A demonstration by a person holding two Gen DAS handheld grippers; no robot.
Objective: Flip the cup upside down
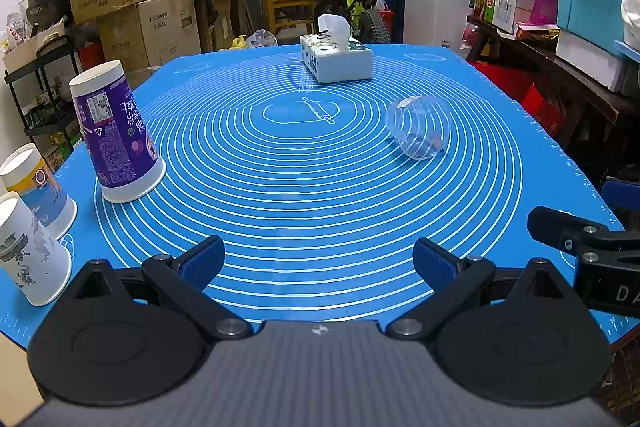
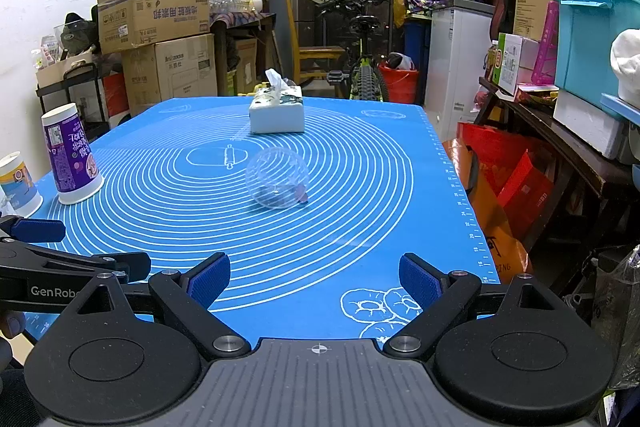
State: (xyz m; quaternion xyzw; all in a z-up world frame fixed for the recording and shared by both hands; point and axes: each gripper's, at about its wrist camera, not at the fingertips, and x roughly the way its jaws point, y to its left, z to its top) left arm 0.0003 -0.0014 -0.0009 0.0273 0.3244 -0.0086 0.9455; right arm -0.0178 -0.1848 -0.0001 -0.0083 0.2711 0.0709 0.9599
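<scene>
A clear plastic cup (image 1: 418, 131) lies on its side on the blue mat (image 1: 304, 195), right of the middle; it also shows in the right wrist view (image 2: 278, 177). My left gripper (image 1: 318, 261) is open and empty over the mat's near edge, well short of the cup. My right gripper (image 2: 314, 277) is open and empty near the mat's front right, also well short of the cup. A purple paper cup (image 1: 114, 133) stands upside down at the left, seen too in the right wrist view (image 2: 70, 155).
Two more paper cups (image 1: 38, 189) (image 1: 28, 255) stand upside down at the mat's left edge. A tissue box (image 1: 336, 57) sits at the far middle. Cardboard boxes, a bicycle and shelves surround the table. The right gripper's body (image 1: 588, 247) shows at the left view's right edge.
</scene>
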